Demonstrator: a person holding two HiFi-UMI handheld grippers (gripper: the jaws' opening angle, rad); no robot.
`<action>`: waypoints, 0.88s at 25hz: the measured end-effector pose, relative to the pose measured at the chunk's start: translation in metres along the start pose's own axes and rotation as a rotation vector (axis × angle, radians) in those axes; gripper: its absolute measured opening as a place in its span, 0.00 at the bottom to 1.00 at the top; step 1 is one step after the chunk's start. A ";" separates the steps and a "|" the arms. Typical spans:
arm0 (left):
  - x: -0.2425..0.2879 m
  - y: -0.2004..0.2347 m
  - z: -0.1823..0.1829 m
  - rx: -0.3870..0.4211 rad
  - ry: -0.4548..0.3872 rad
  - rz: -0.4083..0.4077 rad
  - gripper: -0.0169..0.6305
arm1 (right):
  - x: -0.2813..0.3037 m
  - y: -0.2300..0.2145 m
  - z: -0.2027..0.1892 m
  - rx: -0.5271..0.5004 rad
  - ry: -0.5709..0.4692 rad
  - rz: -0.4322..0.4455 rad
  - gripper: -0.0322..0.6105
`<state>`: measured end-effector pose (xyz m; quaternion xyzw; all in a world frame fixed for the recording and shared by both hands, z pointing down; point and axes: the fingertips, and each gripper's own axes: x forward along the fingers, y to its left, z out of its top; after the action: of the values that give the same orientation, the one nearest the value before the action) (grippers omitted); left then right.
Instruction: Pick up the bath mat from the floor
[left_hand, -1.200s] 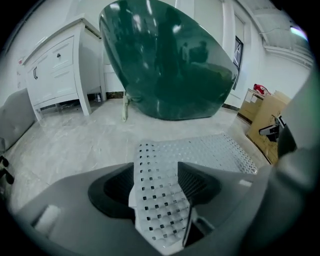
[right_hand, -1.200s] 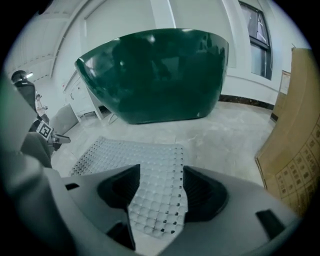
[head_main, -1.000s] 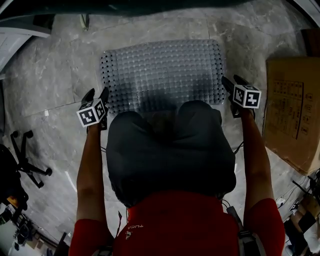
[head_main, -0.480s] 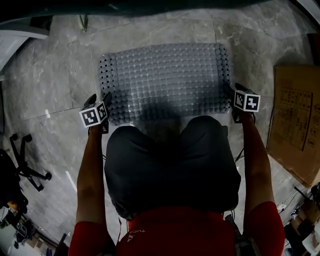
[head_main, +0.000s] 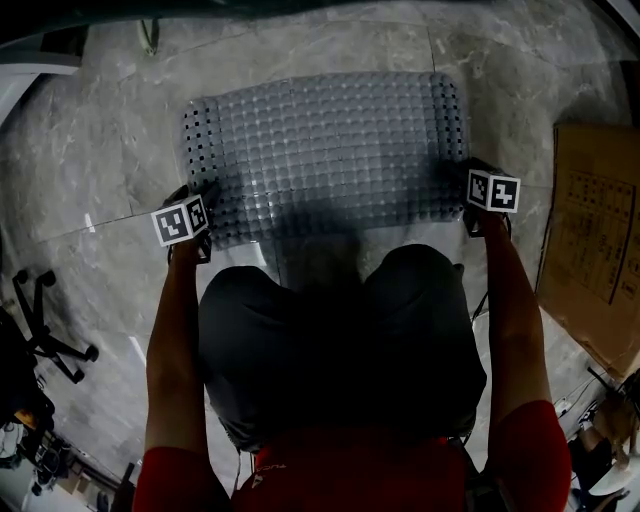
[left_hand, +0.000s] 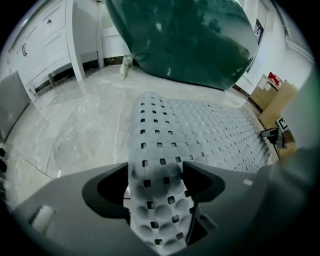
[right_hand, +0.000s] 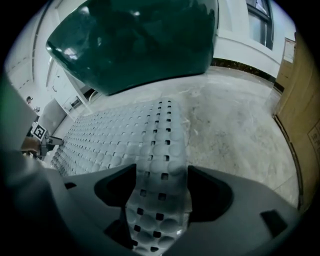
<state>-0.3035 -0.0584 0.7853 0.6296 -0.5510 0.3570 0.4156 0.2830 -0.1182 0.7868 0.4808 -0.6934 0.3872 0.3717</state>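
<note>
**Left gripper (left_hand: 156, 175) and right gripper (right_hand: 161, 187) straddle the mat (head_main: 320, 150)**

Both grippers point steeply down, and their jaws have just been opening and now stand wide apart. Each takes one short end of the mat between its jaws: the left gripper its left end, the right gripper its right end. The perforated edge strip runs up through each gap, but the pads do not clamp it. The mat lies flat on the grey marble floor (head_main: 90, 160), ahead of the person's knees. A cardboard box (head_main: 595, 230) sits on the floor to the right, apart from the mat.
</note>
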 end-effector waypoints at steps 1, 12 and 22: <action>0.002 0.000 -0.003 -0.004 0.009 0.001 0.52 | 0.002 0.000 0.001 0.004 -0.002 0.000 0.50; 0.006 0.003 -0.006 -0.015 -0.002 0.017 0.51 | 0.002 0.003 0.003 -0.028 -0.020 -0.055 0.50; -0.009 -0.036 0.005 0.093 -0.077 -0.081 0.14 | -0.012 0.049 0.012 -0.084 -0.051 0.058 0.13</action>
<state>-0.2693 -0.0580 0.7703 0.6833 -0.5232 0.3406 0.3785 0.2372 -0.1128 0.7622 0.4540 -0.7319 0.3562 0.3624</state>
